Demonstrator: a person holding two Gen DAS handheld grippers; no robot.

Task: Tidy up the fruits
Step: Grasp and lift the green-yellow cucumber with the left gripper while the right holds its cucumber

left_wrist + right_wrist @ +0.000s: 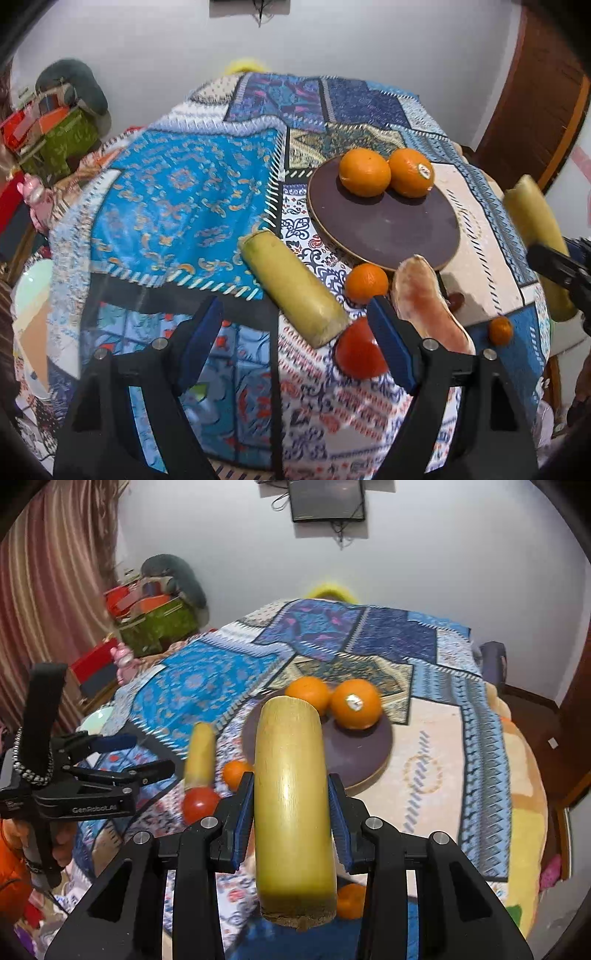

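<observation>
A round dark plate holds two oranges. My right gripper is shut on a yellow-green cane piece, held above the table; it shows at the right edge of the left wrist view. My left gripper is open and empty, low over the cloth. In front of it lie a second cane piece, a tomato, a small orange, a pink peel and a tiny orange.
The table wears a patterned blue patchwork cloth. A pale green plate sits at its left edge. Boxes and clutter stand by the curtain at far left. A wooden door is at right.
</observation>
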